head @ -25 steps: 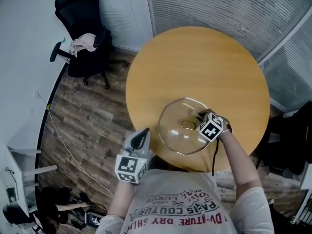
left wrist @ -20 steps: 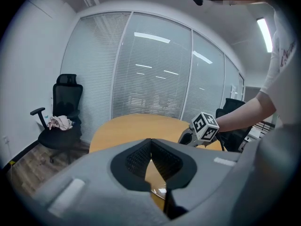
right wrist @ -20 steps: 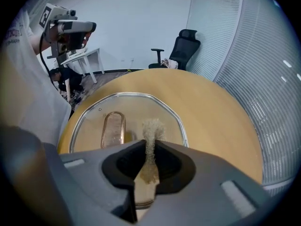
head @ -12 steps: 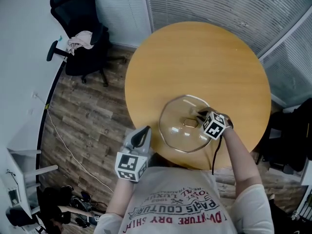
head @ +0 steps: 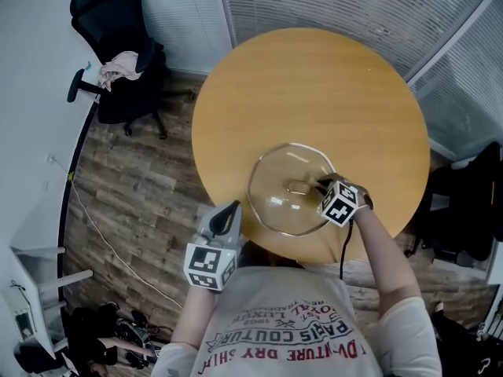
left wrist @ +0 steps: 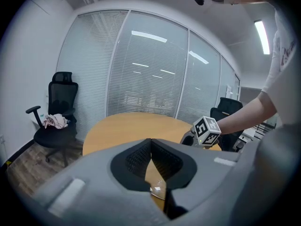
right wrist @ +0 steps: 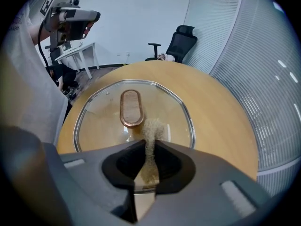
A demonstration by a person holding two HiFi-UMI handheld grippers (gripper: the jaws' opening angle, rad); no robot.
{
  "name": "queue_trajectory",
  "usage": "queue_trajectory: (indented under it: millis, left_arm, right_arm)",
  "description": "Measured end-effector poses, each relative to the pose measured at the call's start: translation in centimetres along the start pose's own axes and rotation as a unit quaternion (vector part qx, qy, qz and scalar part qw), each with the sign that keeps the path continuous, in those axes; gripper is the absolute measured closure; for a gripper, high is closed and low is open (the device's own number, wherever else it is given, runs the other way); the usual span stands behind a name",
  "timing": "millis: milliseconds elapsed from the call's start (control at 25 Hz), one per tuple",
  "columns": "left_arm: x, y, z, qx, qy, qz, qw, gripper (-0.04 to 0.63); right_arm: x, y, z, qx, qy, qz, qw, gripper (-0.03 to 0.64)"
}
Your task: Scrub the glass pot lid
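one round table [head: 314, 77], near rim hidden by the person's shirt | one office chair [head: 110, 53], well apart | one glass pot lid [head: 275, 203] flat on the table's near part | left gripper [left wrist: 150, 149] jaws together, empty, off the rim | right gripper [right wrist: 149, 157] pinching one tan scrub pad [right wrist: 151, 133], tip on the glass beside the handle [right wrist: 130, 107]; pad unseen from the head view

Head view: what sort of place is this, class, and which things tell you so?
Probably an office meeting room: a round wooden table, a black swivel chair by the wall, and glass walls with blinds.
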State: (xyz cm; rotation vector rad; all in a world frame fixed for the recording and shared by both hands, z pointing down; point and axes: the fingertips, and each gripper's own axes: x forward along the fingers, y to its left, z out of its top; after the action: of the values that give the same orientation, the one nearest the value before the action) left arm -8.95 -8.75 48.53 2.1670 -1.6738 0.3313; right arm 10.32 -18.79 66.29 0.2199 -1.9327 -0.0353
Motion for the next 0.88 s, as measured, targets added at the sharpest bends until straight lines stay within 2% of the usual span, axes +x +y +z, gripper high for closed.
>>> queue_trajectory:
  millis: [320,720,880]
  left_arm:
    - [-1.2,-1.5,-0.9,0.000,0.002,-0.011,0.9999,0.588]
    - [-1.8,-1.4,-1.4,0.006,0.004,-0.042,0.9991,0.588]
    - [-1.5,-0.1,-1.0,0.012,0.004,-0.052,0.9985,0.588]
  right_arm:
    - [-0.7,2.2,-1.4,0.020,0.027,-0.011,0.999,0.561]
    - [-0.8,5.5,-0.3,0.079,0.059,-0.041,0.994,0.560]
    - [-0.4,6.9,0.7,0.096,0.063,-0.042,0.993,0.560]
